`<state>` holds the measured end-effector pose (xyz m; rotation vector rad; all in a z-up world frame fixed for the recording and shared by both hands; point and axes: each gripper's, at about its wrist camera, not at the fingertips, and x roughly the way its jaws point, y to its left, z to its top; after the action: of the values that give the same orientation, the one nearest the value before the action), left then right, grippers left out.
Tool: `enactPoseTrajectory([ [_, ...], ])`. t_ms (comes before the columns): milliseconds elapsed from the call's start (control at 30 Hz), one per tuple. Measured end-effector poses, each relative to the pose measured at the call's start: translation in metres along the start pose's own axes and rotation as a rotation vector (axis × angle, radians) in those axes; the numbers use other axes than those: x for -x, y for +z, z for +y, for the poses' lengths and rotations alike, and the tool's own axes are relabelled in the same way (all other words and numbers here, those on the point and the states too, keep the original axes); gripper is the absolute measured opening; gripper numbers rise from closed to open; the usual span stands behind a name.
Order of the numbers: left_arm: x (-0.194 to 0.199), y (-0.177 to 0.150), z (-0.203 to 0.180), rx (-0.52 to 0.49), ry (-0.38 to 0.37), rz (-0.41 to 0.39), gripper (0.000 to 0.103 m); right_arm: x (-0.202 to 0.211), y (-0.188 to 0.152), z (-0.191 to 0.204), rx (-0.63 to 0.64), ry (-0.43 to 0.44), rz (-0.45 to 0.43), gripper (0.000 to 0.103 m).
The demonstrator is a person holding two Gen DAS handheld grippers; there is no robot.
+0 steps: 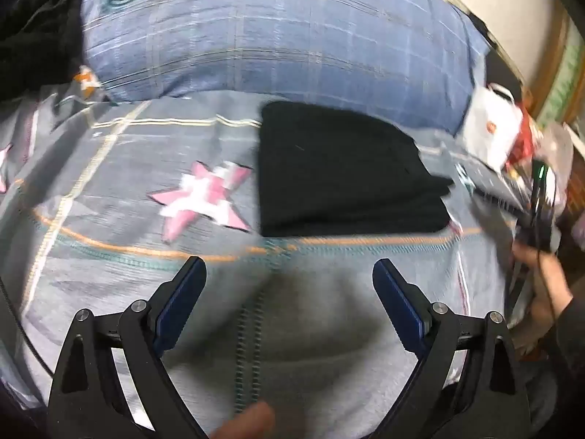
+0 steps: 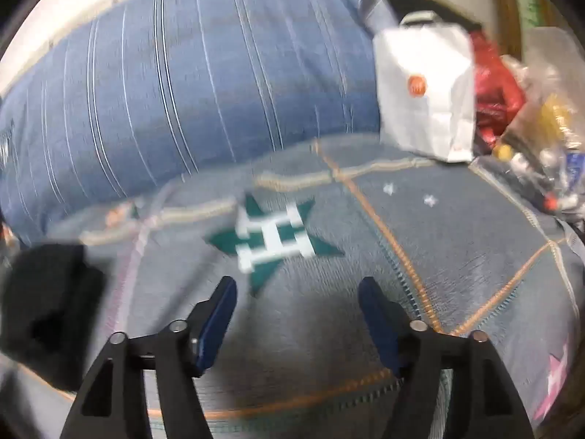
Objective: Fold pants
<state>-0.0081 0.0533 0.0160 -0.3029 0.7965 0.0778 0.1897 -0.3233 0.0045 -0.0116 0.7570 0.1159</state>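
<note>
The black pants (image 1: 343,172) lie folded into a compact block on the grey patterned bedspread (image 1: 109,219), ahead and slightly right of my left gripper (image 1: 289,270). That gripper is open and empty, hovering above the bedspread short of the pants. In the right wrist view the pants (image 2: 47,303) show as a dark blurred mass at the left edge. My right gripper (image 2: 298,289) is open and empty over the bedspread (image 2: 457,226), to the right of the pants and apart from them.
A big blue striped pillow (image 1: 278,33) (image 2: 190,84) lies behind the pants. A white paper bag (image 2: 424,91) (image 1: 490,128), a red bag (image 2: 493,87) and clutter sit at the right. Dark clothing (image 1: 36,29) lies at the far left.
</note>
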Motion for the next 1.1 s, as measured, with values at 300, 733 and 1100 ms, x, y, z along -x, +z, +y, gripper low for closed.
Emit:
enactPoseTrajectory([
  [300, 0.018, 0.047, 0.050, 0.089, 0.003, -0.008, 0.090, -0.008, -0.009, 0.015, 0.187, 0.064, 0.020, 0.103],
  [733, 0.023, 0.052, 0.055, 0.192, -0.193, -0.187, 0.103, -0.011, -0.008, 0.014, 0.178, 0.070, 0.027, 0.103],
  [1100, -0.008, 0.056, 0.103, 0.444, -0.121, -0.026, 0.102, -0.011, -0.008, 0.013, 0.177, 0.071, 0.027, 0.103],
])
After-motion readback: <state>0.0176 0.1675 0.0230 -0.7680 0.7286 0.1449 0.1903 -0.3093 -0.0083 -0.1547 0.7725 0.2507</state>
